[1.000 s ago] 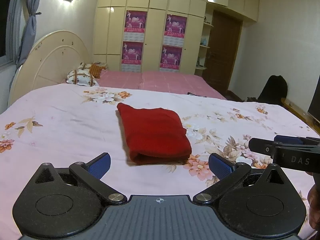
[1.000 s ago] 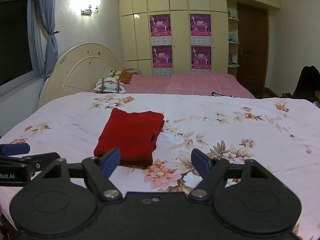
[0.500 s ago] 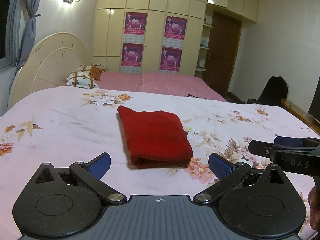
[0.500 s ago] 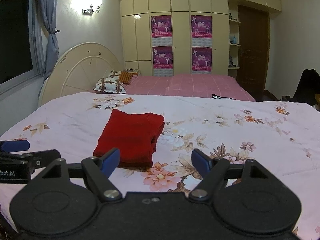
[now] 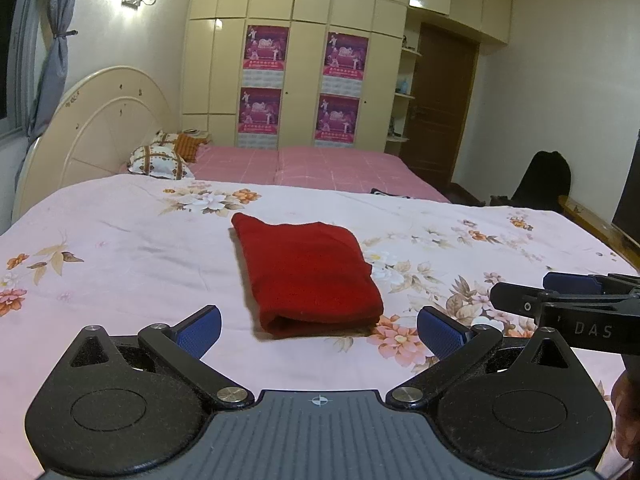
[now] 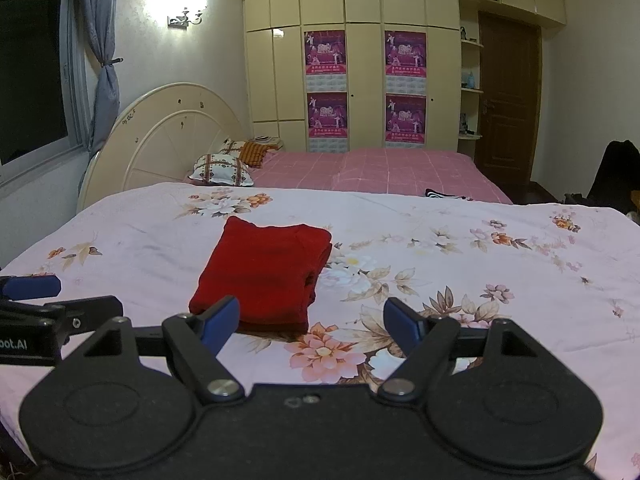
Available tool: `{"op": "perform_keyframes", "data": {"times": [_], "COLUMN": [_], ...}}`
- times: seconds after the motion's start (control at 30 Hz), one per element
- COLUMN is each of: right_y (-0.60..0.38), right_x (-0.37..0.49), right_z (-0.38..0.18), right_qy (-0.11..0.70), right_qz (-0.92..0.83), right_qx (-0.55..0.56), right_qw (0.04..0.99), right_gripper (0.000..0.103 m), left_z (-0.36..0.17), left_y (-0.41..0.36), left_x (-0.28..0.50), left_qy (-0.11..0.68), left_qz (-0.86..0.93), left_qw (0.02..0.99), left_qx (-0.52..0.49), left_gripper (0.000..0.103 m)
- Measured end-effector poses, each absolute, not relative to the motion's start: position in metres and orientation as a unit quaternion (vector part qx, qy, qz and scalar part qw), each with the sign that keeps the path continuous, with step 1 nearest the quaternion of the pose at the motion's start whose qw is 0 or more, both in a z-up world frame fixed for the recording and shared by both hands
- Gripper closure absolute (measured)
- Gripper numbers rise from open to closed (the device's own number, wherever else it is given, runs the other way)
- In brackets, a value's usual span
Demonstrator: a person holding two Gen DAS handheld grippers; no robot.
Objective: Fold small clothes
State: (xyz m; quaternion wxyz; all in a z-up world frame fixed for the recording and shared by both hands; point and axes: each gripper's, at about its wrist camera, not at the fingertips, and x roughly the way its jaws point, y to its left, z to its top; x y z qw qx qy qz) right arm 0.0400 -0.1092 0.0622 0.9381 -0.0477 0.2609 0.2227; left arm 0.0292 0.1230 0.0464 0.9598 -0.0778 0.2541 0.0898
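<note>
On the near bed, a red garment (image 5: 308,272) is lying folded into a compact rectangle on the floral bedspread (image 5: 120,248), its rounded fold edge facing the grippers and its layered edges showing along its right side in the right wrist view (image 6: 264,272). Both tools are hovering just short of it, and neither is touching the cloth. The left gripper (image 5: 319,326) is holding its jaws spread wide, nothing between the blue pads (image 5: 200,328). The right gripper (image 6: 312,320) is likewise standing wide apart and empty, its left pad (image 6: 220,316) overlapping the garment's near corner in its own view only. Each tool is showing at the edge of the other's camera, so they are sitting side by side, near each other. Beyond the floral bed, a second bed with a pink checked cover (image 6: 380,172) is lying against a cream headboard (image 6: 168,136), patterned pillows (image 6: 222,166) at its head. Four purple posters (image 5: 266,52) are hanging on the cream wardrobe (image 5: 312,12) doors. A brown door (image 6: 506,92) is standing shut at the right.
</note>
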Motion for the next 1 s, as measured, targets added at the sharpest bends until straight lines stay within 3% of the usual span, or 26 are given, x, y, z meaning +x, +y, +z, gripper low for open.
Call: {"op": "perform_keyframes", "data": {"times": [1.0], "right_y": [-0.1121], "right_x": [0.045], "right_z": [0.0629], "right_qy": [0.262], "right_qz": [0.221], "right_qx": [-0.051], "right_qw": [0.938], "right_gripper": [0.024], "left_z": [0.0518], "left_y": [0.1247], "left_x": [0.0346], "left_qy": [0.244], "left_qz": [0.079], "left_qw": [0.964], "left_qx": [-0.064], "left_gripper": [0.0]}}
